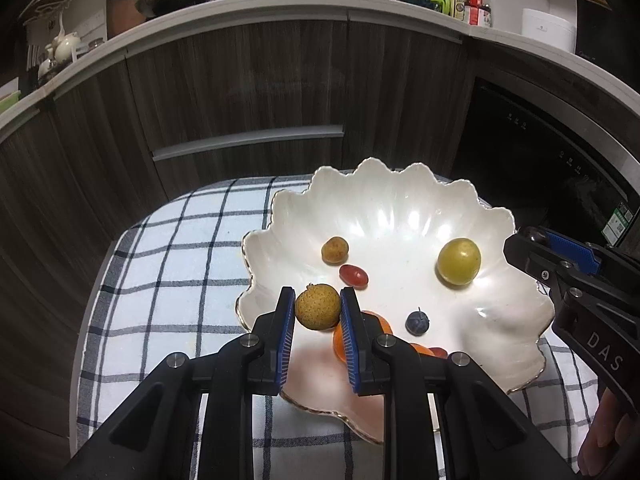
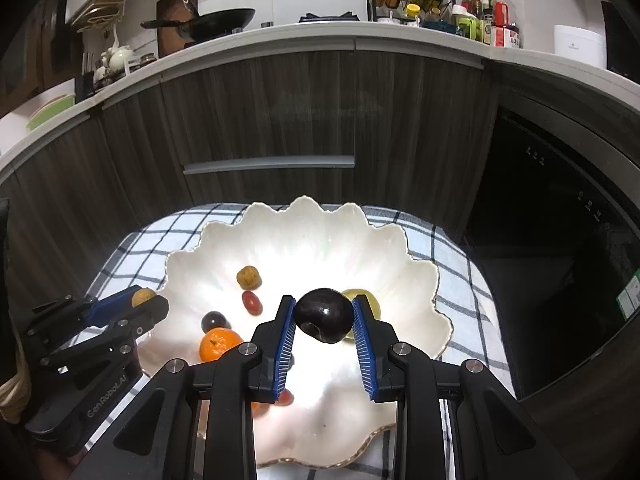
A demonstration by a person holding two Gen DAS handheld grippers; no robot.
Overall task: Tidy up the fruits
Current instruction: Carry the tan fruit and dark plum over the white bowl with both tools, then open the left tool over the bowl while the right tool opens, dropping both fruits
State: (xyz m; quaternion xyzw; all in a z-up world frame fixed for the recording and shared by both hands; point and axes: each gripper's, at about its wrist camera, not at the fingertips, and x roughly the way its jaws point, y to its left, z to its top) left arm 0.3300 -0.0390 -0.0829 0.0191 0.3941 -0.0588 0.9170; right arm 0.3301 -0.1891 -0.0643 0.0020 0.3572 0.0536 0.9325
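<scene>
A small tan, speckled round fruit (image 1: 317,307) is clenched between the blue pads of the left gripper (image 1: 318,308), held above the near left rim of a white scalloped dish (image 1: 400,200). A dark, glossy plum (image 2: 324,316) is gripped in the same way between the pads of the right gripper (image 2: 324,318), above the middle of the dish.

The dish is set on a blue-and-white checked cloth (image 1: 180,260), toward its far right part; what lies under the cloth cannot be told.

Inside the dish, a second tan fruit (image 1: 334,250) is seen toward the far left, with a red grape tomato (image 1: 353,276) just beside it on the near side. A yellow-green round fruit (image 1: 459,261) is placed toward the right rim, well apart from these. A small dark blue fruit with a stem (image 1: 417,322) is found nearer the middle, and an orange mandarin (image 2: 219,345) rests by the near left rim, partly hidden behind the left gripper in the left wrist view. Further small red pieces (image 2: 285,397) are glimpsed behind the fingers of the right gripper, too blurred to identify.
</scene>
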